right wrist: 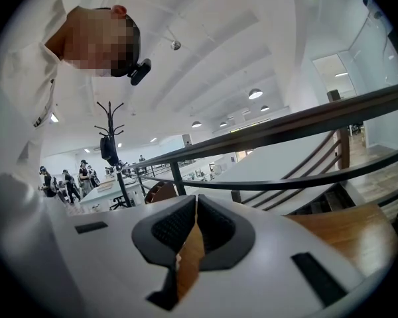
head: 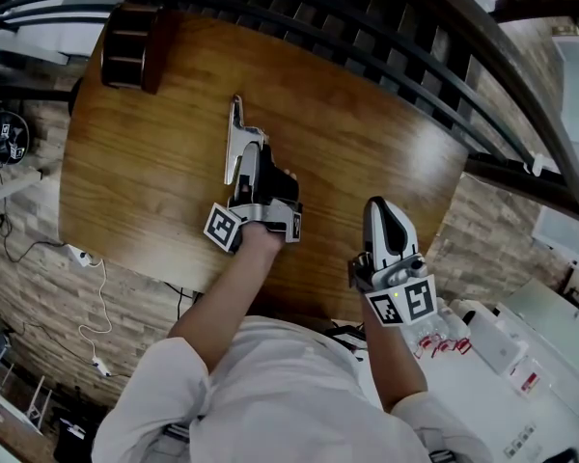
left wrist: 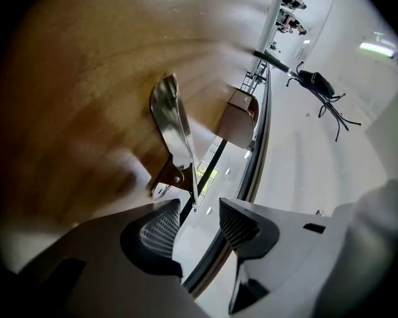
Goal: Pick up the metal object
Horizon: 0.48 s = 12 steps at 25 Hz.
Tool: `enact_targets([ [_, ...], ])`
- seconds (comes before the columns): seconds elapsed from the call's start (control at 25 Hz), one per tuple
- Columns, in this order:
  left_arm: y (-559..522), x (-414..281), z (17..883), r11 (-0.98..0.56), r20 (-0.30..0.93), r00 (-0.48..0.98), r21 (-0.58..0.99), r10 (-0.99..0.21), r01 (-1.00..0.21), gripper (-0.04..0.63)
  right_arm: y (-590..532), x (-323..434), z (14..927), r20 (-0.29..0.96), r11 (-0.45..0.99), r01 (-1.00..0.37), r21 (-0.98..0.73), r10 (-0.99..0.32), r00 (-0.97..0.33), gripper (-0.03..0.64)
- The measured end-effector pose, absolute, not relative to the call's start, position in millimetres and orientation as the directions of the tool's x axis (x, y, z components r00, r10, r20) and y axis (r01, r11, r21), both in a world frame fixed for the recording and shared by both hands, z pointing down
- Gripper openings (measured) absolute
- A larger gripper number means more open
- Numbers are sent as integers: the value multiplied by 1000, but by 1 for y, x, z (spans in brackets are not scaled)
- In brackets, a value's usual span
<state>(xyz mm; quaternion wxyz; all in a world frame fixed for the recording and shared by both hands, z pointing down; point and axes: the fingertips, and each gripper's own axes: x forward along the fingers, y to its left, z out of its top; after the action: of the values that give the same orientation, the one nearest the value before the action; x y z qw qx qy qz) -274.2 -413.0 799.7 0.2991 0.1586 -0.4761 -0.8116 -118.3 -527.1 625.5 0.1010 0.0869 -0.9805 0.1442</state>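
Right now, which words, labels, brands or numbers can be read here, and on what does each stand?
None can be read.
Left marker cube and right marker cube: square patterns only, no letters.
Red print on a white item, lower right of the head view: too small to read.

Left gripper (left wrist: 199, 207) open-jawed, right gripper (right wrist: 196, 201) closed.

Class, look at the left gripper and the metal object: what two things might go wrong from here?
1. Only the thin near end of the metal object reaches the mouth of the open jaws of the left gripper. Closing now may pinch just that tip, letting it pivot or slip.
2. It lies on the smooth table, so a nudging jaw might slide it away.
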Motion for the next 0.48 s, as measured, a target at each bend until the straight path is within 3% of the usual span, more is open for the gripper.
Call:
enact_targets([
  [0.48,-415,-284,807,-390,48,-794,852,-606,349,37,-530,-124,628,227,939,-213,-271,-152,-962,28],
])
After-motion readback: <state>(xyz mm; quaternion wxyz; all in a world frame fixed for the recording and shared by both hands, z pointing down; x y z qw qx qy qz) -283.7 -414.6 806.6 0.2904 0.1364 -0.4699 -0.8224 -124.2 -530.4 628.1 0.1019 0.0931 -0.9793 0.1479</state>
